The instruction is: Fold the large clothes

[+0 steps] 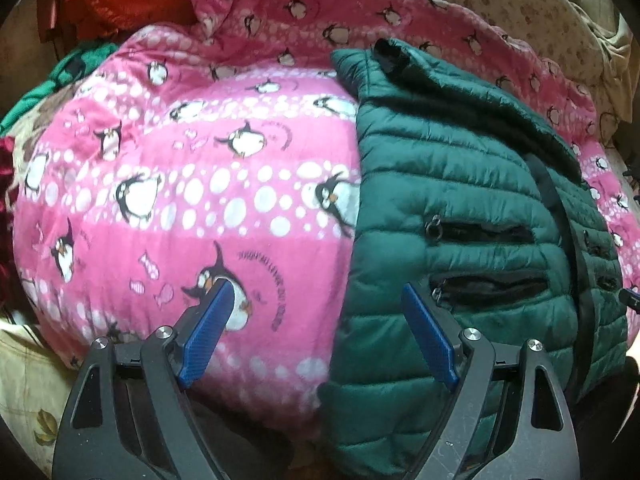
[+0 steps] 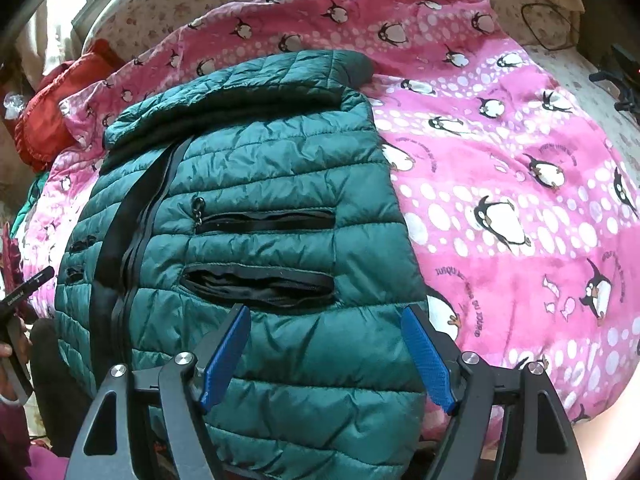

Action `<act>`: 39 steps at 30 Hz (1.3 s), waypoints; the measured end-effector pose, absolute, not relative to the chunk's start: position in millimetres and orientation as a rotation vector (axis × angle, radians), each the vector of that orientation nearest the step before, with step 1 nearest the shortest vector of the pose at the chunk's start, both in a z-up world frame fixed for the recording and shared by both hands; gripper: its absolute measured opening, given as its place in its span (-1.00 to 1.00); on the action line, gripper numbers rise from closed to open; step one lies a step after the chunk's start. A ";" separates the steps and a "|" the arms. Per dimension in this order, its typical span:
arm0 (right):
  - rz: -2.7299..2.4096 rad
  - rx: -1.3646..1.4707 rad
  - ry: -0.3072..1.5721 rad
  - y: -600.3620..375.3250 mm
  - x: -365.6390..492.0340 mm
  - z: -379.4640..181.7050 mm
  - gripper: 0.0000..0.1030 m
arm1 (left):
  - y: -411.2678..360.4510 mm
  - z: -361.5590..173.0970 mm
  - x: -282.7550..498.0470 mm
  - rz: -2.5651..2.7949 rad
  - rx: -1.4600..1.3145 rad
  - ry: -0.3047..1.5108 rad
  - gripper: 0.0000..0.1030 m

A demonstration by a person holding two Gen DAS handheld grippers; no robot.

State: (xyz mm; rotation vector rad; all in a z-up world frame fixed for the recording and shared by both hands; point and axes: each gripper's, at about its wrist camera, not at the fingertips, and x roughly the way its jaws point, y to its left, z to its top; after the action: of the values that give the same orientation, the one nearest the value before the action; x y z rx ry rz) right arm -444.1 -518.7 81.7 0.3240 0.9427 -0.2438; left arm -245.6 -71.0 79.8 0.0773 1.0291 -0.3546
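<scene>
The dark green quilted puffer jacket (image 2: 256,208) lies folded on the pink penguin-print fleece blanket (image 1: 168,184). Both the left hand-held gripper (image 1: 316,328) and the right hand-held gripper (image 2: 326,354) hang wide apart above its near hem, empty.

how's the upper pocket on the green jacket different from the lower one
On the green puffer jacket, the upper pocket lies nearly flat, a thin dark slit; the lower pocket gapes wider and shows crumpled black lining. The upper pocket's zipper pull hangs plainly at its left end; the lower pocket's pull is not clear in the right wrist view. Both run horizontally, are unzipped, and sit right of the main zipper.
</scene>
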 end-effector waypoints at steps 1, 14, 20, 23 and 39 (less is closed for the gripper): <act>-0.245 0.324 0.945 -518.7 -444.7 81.5 0.47 | -69.0 77.6 -246.6 -0.359 0.073 1.040 0.68; -0.234 0.377 0.973 -532.2 -461.2 78.2 0.46 | -66.2 51.8 -262.9 -0.500 0.011 1.173 0.68; -0.187 0.443 1.019 -539.8 -467.8 64.1 0.46 | -65.5 49.4 -268.2 -0.567 0.004 1.215 0.68; -0.102 0.484 1.016 -534.9 -473.2 62.7 0.47 | -62.6 44.0 -270.6 -0.640 -0.046 1.272 0.68; 0.021 0.390 1.168 -510.4 -472.5 42.3 0.47 | -79.0 23.7 -284.7 -0.683 -0.005 1.364 0.68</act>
State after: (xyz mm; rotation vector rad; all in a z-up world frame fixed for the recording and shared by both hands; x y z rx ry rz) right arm -472.5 -510.4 42.3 0.3896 1.1678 0.0212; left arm -284.7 -79.0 23.7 -0.0046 1.3639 -0.6825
